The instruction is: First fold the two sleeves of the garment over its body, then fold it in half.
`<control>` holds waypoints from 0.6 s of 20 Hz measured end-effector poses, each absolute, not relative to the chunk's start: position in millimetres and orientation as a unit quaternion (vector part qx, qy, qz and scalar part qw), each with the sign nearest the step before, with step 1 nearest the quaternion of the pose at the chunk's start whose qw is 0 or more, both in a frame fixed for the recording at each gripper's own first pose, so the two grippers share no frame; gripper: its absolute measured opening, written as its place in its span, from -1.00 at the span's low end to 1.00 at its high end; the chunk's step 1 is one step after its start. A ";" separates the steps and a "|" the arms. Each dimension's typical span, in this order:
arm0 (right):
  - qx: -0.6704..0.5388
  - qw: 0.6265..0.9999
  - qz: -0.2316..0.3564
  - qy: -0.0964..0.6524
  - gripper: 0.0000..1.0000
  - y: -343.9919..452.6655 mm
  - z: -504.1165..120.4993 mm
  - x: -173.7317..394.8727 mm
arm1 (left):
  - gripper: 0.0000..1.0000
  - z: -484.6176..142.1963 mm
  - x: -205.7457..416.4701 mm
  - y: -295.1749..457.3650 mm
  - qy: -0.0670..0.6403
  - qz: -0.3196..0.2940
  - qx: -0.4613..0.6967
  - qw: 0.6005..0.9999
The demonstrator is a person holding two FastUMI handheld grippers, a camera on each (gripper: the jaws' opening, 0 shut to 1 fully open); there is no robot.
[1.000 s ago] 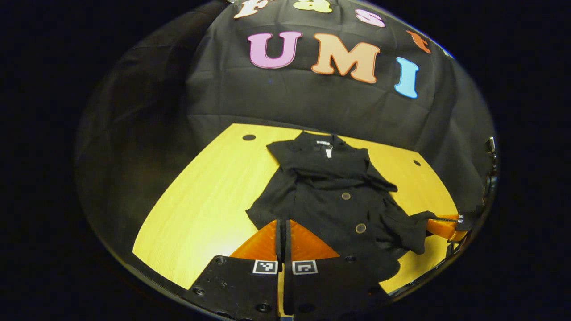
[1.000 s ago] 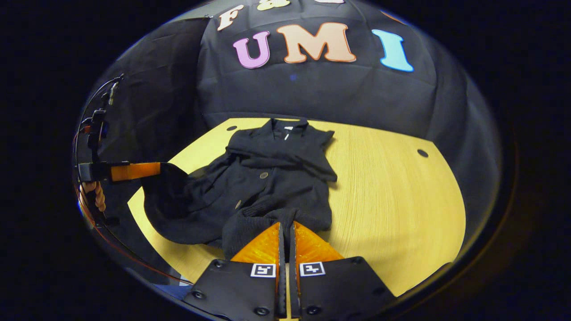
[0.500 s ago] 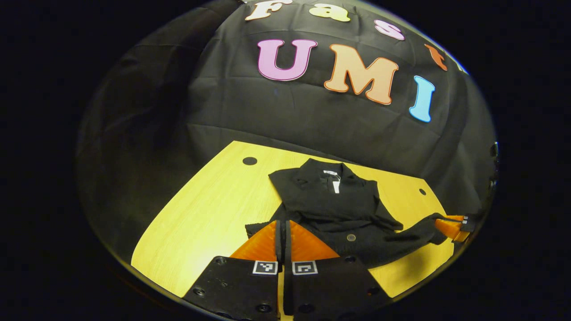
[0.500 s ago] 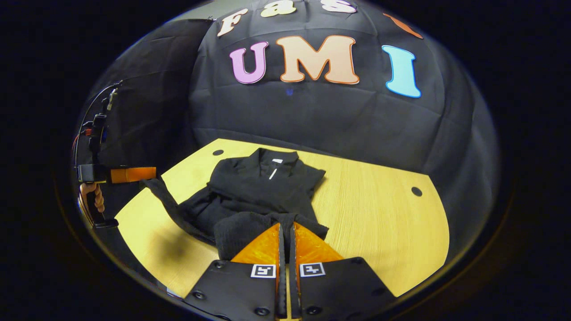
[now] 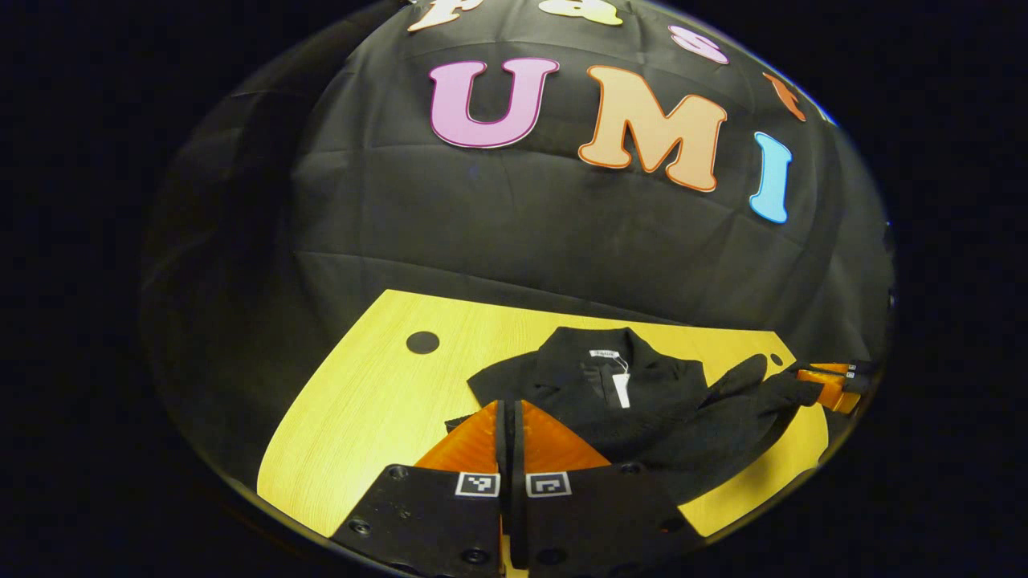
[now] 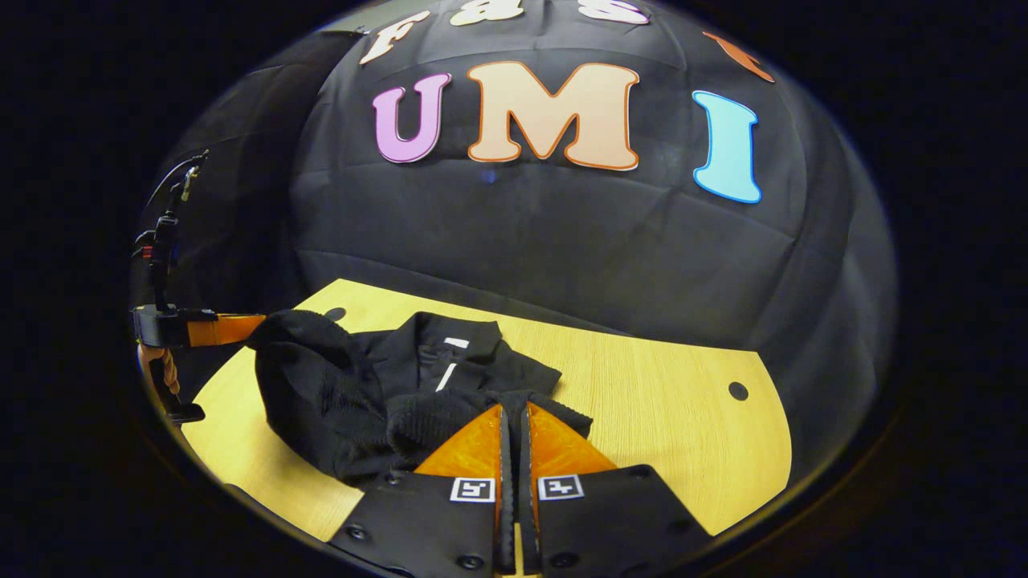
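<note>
A black buttoned garment (image 5: 642,401) lies on the yellow wooden table (image 5: 369,393), its collar with a white tag at the far side. My left gripper (image 5: 509,405) is shut on one corner of the bottom hem, held up just short of the collar. In the left gripper view my right gripper (image 5: 823,379) pinches the other hem corner at the far right. In the right gripper view the garment (image 6: 361,393) bunches under the lifted hem; my right gripper (image 6: 514,409) is shut on the knit edge, and my left gripper (image 6: 237,327) holds its corner at the left.
The table (image 6: 675,401) has round cable holes (image 5: 422,343) (image 6: 737,391) near its back corners. The black cloth wall stands right behind the table's far edge. A hand (image 6: 159,365) holds the left gripper at the table's left edge.
Both grippers have carried the bottom hem up and forward toward the collar. The lower half of the garment now lies doubled over the upper half, hiding the buttons.
</note>
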State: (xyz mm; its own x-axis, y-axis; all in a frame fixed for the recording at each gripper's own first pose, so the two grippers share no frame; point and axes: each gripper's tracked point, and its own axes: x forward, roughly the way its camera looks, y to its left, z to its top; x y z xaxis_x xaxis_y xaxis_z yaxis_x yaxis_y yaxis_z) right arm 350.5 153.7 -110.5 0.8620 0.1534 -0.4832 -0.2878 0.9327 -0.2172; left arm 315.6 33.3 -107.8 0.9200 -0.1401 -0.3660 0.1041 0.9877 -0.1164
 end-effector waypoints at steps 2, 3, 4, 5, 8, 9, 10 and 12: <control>-0.138 0.955 0.102 0.240 -0.90 155.5 -114.7 373.5 | -1.00 -113.1 340.3 31.6 0.190 -0.063 -0.046 0.979; -0.135 0.956 0.098 0.243 -0.90 156.5 -117.9 383.0 | -1.00 -115.2 351.1 30.6 0.190 -0.062 -0.050 0.979; -0.129 0.956 0.093 0.247 -0.89 157.5 -122.8 393.4 | -1.00 -118.9 360.9 29.5 0.192 -0.060 -0.055 0.978; -0.125 0.956 0.086 0.251 -0.90 155.9 -128.8 403.6 | -1.00 -122.2 370.1 29.7 0.190 -0.057 -0.059 0.978; -0.109 0.956 0.070 0.264 -0.90 155.8 -152.3 429.0 | -1.00 -140.6 391.0 26.5 0.196 -0.053 -0.054 0.978; -0.102 0.955 0.064 0.270 -0.89 155.1 -160.4 435.8 | -1.00 -147.2 395.5 24.4 0.199 -0.053 -0.052 0.977; -0.095 0.955 0.060 0.276 -0.94 155.3 -166.8 439.7 | -1.00 -151.9 399.9 23.9 0.201 -0.052 -0.050 0.977; -0.084 0.954 0.054 0.283 -0.89 155.5 -178.8 450.1 | -1.00 -161.0 407.7 23.5 0.201 -0.047 -0.050 0.977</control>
State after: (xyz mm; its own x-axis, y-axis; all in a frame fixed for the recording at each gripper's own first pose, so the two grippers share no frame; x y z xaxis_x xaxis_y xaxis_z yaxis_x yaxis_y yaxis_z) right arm 450.1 155.5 -178.8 0.8344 0.0559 -0.5483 -0.1514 0.9798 -0.1305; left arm 407.7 23.5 -161.0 0.9146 -0.1121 -0.3885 0.0721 0.9906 -0.1160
